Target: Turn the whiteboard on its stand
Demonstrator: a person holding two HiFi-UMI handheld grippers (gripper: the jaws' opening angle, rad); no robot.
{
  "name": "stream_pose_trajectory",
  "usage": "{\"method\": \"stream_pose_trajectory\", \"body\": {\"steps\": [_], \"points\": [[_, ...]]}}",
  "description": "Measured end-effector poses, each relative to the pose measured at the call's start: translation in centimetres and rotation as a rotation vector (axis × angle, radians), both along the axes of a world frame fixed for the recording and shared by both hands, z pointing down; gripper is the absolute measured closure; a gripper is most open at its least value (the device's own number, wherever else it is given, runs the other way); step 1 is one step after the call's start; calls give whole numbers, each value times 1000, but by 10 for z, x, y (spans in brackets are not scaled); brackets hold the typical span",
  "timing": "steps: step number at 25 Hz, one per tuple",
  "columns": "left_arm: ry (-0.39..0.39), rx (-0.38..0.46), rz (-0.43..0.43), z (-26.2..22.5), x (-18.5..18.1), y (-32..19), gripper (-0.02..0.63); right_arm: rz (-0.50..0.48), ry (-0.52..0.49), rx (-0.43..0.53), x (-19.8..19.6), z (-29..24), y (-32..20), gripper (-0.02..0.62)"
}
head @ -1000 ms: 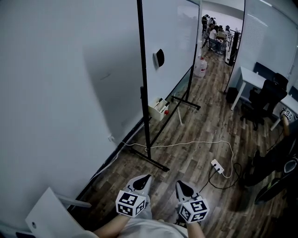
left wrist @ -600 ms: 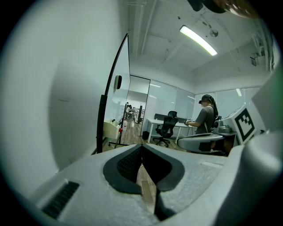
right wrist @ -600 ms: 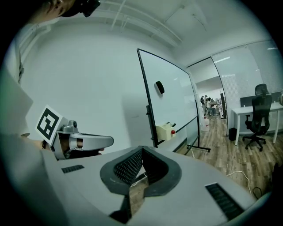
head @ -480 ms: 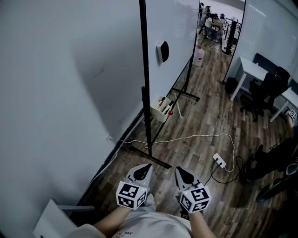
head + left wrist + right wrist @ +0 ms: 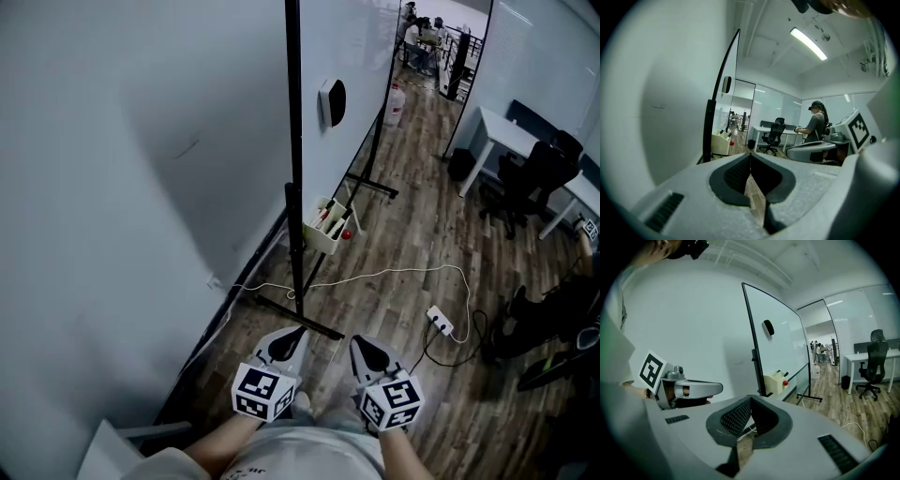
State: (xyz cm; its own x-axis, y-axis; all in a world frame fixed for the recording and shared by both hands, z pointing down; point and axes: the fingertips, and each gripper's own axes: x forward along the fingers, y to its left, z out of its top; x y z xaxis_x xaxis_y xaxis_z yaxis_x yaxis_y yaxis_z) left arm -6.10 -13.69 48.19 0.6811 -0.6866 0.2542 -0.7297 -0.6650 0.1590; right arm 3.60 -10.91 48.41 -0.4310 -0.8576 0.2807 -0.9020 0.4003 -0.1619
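The whiteboard stands edge-on ahead of me on a black stand, its foot bar on the wood floor. A black eraser sticks to its face, and a cream marker tray hangs by the post. Both grippers are held low in front of me, short of the stand. My left gripper is shut with nothing in it, and my right gripper is shut and empty too. The board and its post show in both gripper views.
A white wall runs along the left. A white cable crosses the floor to a power strip. Desks and black office chairs stand at the right. A person stands by a desk. A water jug sits farther back.
I have moved forward with both grippers: the stand's foot, marker tray and eraser sit nearer in the head view than a second ago. Both grippers stay shut.
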Motion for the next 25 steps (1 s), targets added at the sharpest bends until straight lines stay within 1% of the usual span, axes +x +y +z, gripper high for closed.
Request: {"method": "stream_pose_trajectory", "body": {"steps": [4,7,15,22,25], "points": [[-3,-6,-3,4,6,-17,595,2,-3,-7,8,2,-18,589],[-10,-9,-25,3,9,-33,595,-8,-3,-11,17,0,-34,589],[-43,9,-65,-3,12,-78,594,-25,-6,0,32,-6,-74,589],[-60,46,-155,-7,2,-130,591,-51,-16,-1,32,-3,-104,589],[-66,38,-176,-5,-1,-152,561,-64,-15,-5,32,-2,-115,589]]}}
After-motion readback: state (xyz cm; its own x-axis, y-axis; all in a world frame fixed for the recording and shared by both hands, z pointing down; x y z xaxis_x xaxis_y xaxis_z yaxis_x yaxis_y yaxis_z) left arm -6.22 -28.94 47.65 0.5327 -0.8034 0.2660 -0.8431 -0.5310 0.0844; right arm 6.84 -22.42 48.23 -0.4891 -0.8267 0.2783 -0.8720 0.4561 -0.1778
